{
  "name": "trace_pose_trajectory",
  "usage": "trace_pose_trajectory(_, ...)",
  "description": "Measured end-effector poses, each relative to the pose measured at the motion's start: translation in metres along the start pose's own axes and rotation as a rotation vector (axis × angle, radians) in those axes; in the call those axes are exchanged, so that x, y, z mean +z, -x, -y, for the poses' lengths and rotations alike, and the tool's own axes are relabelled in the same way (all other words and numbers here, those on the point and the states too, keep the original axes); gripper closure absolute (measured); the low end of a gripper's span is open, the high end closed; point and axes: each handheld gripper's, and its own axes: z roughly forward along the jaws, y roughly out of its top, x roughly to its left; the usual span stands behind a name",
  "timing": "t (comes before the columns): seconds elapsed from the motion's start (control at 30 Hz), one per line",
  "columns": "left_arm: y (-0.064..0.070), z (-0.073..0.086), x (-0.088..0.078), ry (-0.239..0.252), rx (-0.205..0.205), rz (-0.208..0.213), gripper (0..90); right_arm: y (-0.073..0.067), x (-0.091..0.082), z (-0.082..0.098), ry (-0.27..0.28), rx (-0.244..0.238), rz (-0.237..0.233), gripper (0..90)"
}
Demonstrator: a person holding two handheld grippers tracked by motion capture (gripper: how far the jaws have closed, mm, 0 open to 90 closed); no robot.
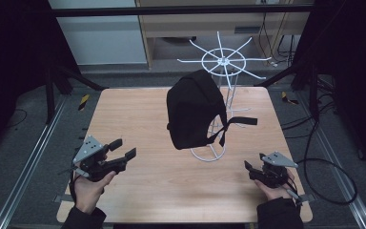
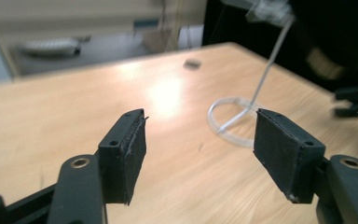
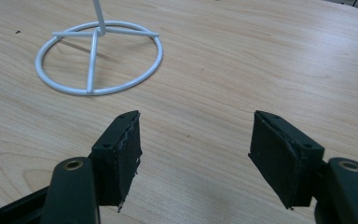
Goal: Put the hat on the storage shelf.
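Hanging on the white wire stand (image 1: 228,90) near the desk's (image 1: 138,109) far edge, the black cap (image 1: 195,114) looks soft and light.
Both grippers, left (image 1: 124,149) and right (image 1: 248,165), gape empty near the front corners; pinching its brim or dangling strap (image 1: 240,121) seems safest.

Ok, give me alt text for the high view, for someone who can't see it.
A black cap hangs on a white wire stand near the far middle of a wooden table. At the near edge, a person's hands hold the left claw and right claw, both open and empty.
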Motion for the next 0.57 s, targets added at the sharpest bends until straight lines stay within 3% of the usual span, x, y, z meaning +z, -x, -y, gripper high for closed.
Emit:
trace_pose_trajectory(0.1, -0.012, 0.021, 0.009, -0.074, -0.013, -0.052, 32.3, 0.0, 0.0, 0.0, -0.002, 0.004, 0.003, 31.3)
trace_pose_trajectory(0.27, -0.034, 0.049, 0.016, -0.13, -0.044, -0.115, 29.6, 0.001, 0.001, 0.001, -0.007, 0.018, 0.002, 27.3)
trace_pose_trajectory(0.5, -0.055, 0.069, 0.019, -0.179, -0.057, -0.198, 26.8, 0.002, 0.003, 0.002, -0.013, 0.032, 0.011, 21.5)
trace_pose_trajectory(0.57, -0.06, 0.073, 0.019, -0.196, -0.044, -0.223, 26.7, 0.002, 0.003, 0.002, -0.014, 0.036, 0.015, 20.7)
